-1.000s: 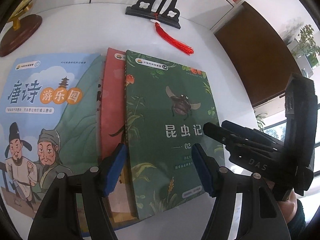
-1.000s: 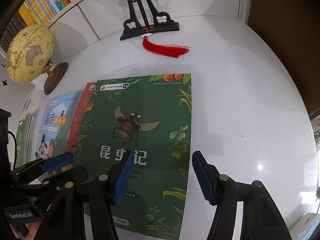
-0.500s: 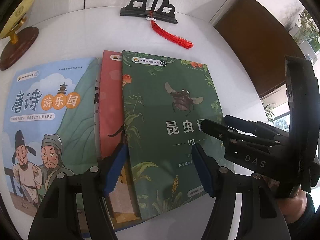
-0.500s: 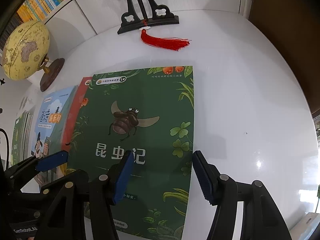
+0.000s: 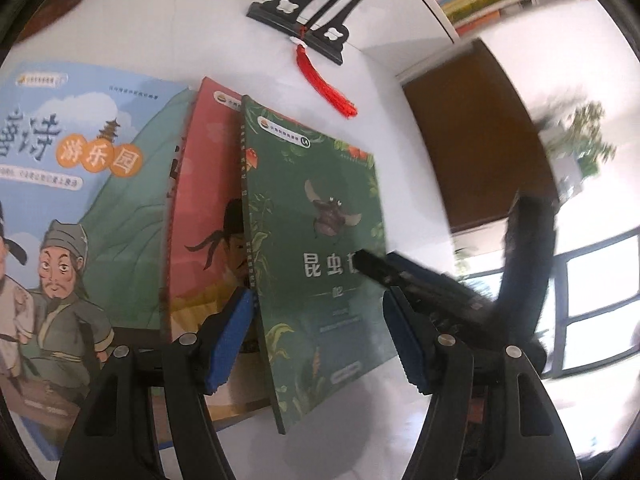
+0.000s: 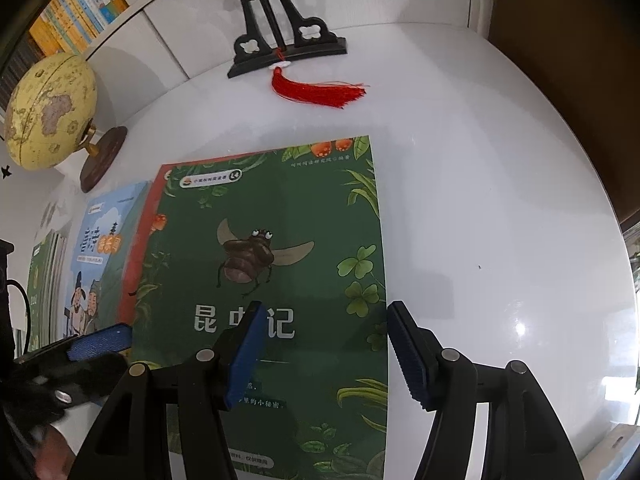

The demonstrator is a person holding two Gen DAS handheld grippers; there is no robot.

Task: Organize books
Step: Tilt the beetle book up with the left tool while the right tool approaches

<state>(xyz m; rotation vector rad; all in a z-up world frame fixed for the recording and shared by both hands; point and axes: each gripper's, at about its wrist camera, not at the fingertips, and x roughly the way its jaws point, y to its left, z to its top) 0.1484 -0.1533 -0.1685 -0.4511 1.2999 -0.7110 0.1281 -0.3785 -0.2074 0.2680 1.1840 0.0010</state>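
Tilted up off the red book [image 5: 208,200] since a second ago, the green book [image 6: 272,280] now overlaps it on the white table [image 6: 500,200]. Left gripper [image 5: 320,340] gapes empty; right gripper [image 6: 320,352], just widening, straddles the thin, floppy book's right edge — grasp there.

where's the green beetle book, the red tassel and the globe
green beetle book [image 6: 264,264], right wrist view, on the beetle drawn on its cover
red tassel [image 6: 316,90], right wrist view, on the fringe
globe [image 6: 50,112], right wrist view, on the yellow sphere
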